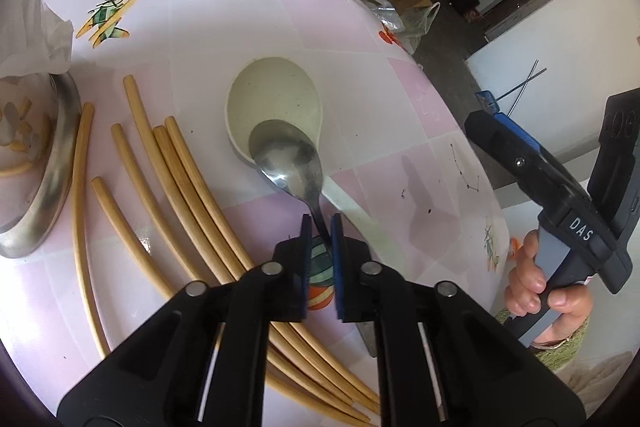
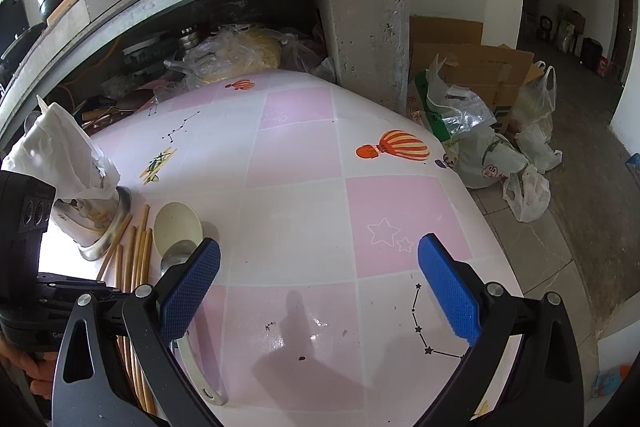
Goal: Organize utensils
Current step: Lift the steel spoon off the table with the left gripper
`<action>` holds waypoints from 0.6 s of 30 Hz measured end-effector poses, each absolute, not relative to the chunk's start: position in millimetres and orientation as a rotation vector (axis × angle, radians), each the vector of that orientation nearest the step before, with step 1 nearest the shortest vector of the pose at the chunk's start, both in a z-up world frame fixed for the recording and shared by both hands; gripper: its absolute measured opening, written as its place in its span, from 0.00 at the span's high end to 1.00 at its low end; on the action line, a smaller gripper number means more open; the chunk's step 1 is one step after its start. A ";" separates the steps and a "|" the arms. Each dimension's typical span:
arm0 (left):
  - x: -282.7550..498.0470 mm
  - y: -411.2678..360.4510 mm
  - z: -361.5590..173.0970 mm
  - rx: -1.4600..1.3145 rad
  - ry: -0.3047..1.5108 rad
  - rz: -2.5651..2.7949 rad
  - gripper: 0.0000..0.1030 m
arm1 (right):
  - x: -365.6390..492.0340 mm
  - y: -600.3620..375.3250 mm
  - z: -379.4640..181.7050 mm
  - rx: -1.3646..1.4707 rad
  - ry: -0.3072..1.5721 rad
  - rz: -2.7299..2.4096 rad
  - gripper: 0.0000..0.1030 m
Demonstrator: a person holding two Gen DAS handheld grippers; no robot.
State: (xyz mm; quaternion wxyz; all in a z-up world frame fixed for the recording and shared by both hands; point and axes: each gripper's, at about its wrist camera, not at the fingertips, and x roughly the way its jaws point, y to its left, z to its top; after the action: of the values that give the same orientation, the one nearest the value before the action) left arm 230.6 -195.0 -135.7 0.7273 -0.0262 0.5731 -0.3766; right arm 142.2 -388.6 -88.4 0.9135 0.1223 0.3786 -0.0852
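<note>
My left gripper (image 1: 321,227) is shut on the thin neck of a metal spoon (image 1: 286,157). The spoon's bowl lies inside the bowl of a cream plastic ladle (image 1: 276,95), which rests on the pink-and-white table (image 1: 224,27). Several bamboo chopsticks (image 1: 180,179) lie loose to the left of the spoons. In the right wrist view my right gripper (image 2: 320,283) hangs open over bare tabletop with nothing between its fingers. The ladle (image 2: 176,227), the spoon (image 2: 176,261) and the chopsticks (image 2: 138,259) sit to its left.
A steel utensil holder (image 1: 52,163) with white tissue (image 2: 60,155) sticking out stands left of the chopsticks. The table's right edge drops to a floor with plastic bags (image 2: 492,151) and cardboard boxes (image 2: 480,67). A hand (image 1: 532,287) grips the right tool's handle.
</note>
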 end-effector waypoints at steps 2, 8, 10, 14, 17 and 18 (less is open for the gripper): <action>229.4 -194.4 -135.5 -0.062 1.254 -0.828 0.94 | 141.6 -388.2 -87.9 0.251 0.779 -0.176 0.06; 229.0 -189.4 -127.2 -0.088 1.221 -0.838 0.99 | 141.8 -388.7 -88.0 0.253 0.782 -0.176 0.06; 228.1 -188.4 -123.7 -0.092 1.211 -0.841 0.99 | 141.7 -388.9 -88.0 0.253 0.781 -0.176 0.06; 227.0 -184.6 -117.1 -0.110 1.198 -0.853 0.99 | 141.7 -388.9 -87.8 0.252 0.782 -0.177 0.06; 225.1 -181.2 -108.9 -0.129 1.179 -0.869 0.99 | 141.7 -388.8 -88.0 0.253 0.781 -0.176 0.06; 224.7 -178.2 -106.0 -0.136 1.174 -0.874 0.99 | 141.6 -388.8 -88.0 0.252 0.781 -0.176 0.06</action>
State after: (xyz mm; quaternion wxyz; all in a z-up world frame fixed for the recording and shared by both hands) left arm 224.7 -178.2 -106.0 0.7418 -0.0620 0.5357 -0.3986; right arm 141.6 -388.8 -88.0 0.9133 0.1221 0.3791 -0.0855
